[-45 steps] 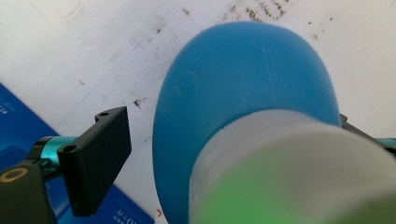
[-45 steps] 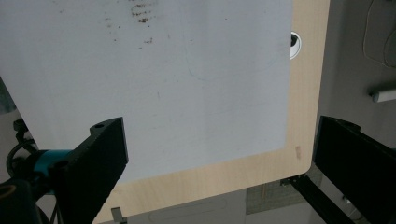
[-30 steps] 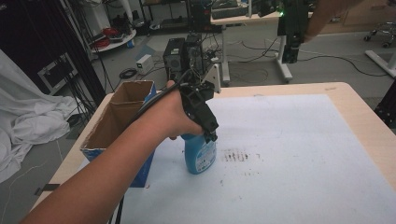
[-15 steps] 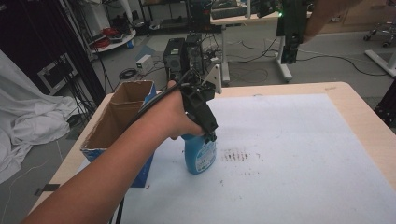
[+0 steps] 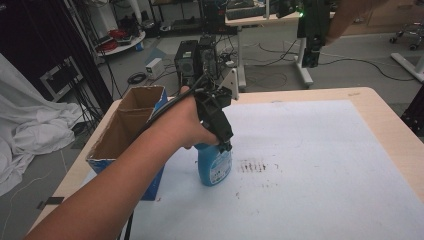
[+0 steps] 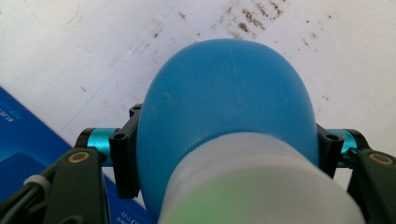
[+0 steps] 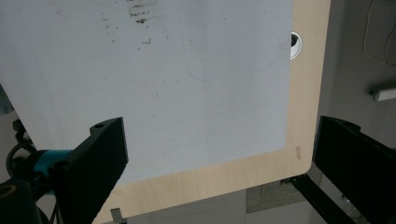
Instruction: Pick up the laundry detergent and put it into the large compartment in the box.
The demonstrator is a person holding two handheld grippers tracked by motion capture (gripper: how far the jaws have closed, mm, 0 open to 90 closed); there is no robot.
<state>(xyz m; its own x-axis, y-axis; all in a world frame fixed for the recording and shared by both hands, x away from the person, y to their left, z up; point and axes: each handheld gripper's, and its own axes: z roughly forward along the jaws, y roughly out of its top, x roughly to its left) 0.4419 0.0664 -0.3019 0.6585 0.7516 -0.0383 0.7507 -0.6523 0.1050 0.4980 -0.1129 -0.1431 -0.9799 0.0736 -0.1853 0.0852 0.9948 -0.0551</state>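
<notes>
A blue spray bottle [image 5: 215, 167] with a white neck stands upright on the white mat [image 5: 310, 165], next to a box. My left gripper [image 5: 222, 145] comes down on it from above and is shut on its upper part. In the left gripper view the bottle [image 6: 224, 93] sits between the two jaws, which press on both sides of it. My right gripper [image 5: 311, 55] hangs high above the table's far edge, held by a hand at the top right. Its jaws stand wide open with nothing between them [image 7: 219, 154], looking down on the mat [image 7: 187, 70].
An open cardboard box [image 5: 125, 130] with blue outer walls stands at the table's left edge, right beside the bottle. Dark smudges [image 5: 252, 165] mark the mat just right of the bottle. The wooden table edge [image 5: 390, 125] frames the mat. Cables and equipment lie on the floor beyond.
</notes>
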